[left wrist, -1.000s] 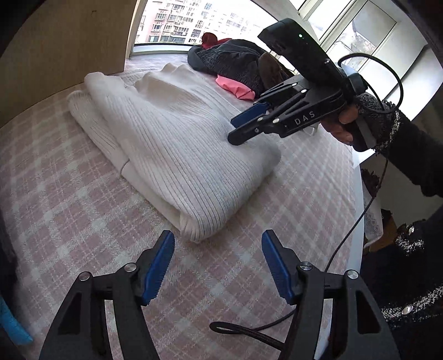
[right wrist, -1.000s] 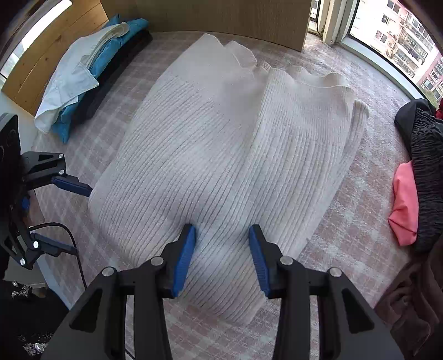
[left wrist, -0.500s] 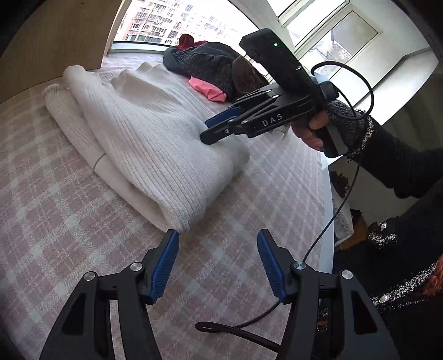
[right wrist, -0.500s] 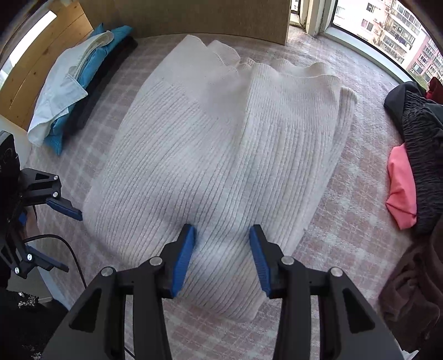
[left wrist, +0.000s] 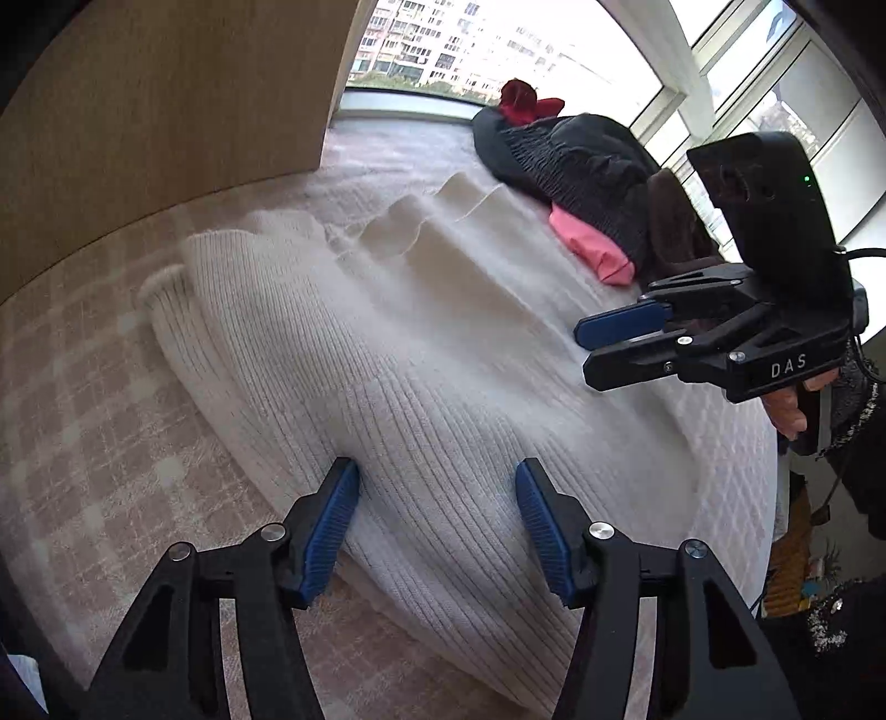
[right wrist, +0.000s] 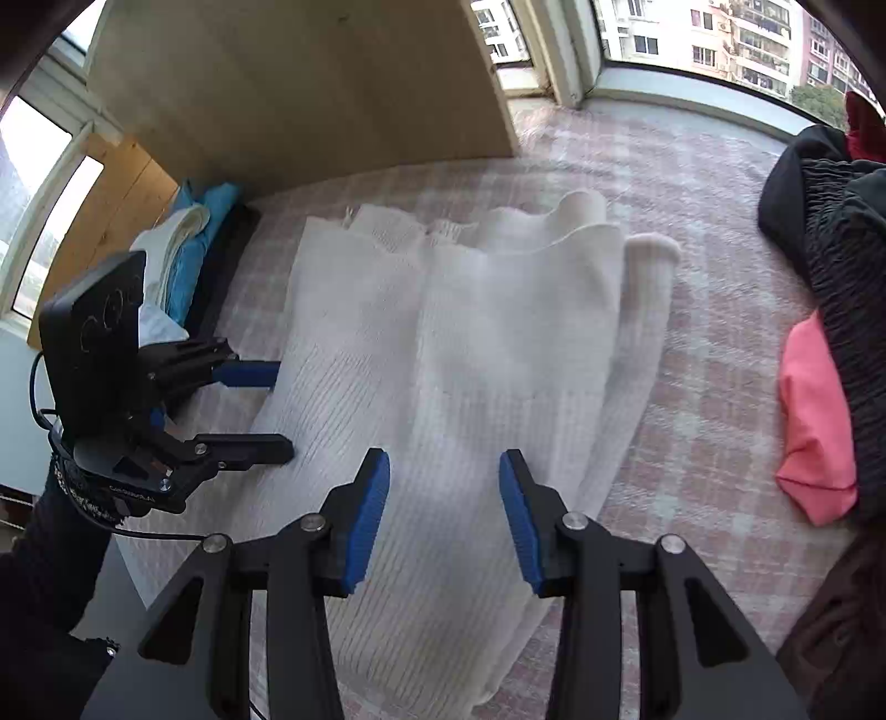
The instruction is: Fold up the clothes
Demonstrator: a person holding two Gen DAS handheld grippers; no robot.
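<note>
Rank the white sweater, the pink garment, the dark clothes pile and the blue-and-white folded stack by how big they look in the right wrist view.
1. white sweater, by far the largest
2. dark clothes pile, partly cut off at the frame edge
3. pink garment
4. blue-and-white folded stack, farther away and partly hidden, so its rank against the pink one is unsure

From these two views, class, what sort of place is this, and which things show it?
Probably a bedroom in a flat: a checked bedspread under a white sweater, wide windows onto apartment blocks, and a clothes pile.

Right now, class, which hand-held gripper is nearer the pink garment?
Right. The right hand-held gripper hangs over the white sweater beside the pink garment; the left hand-held gripper is across the sweater.
</note>
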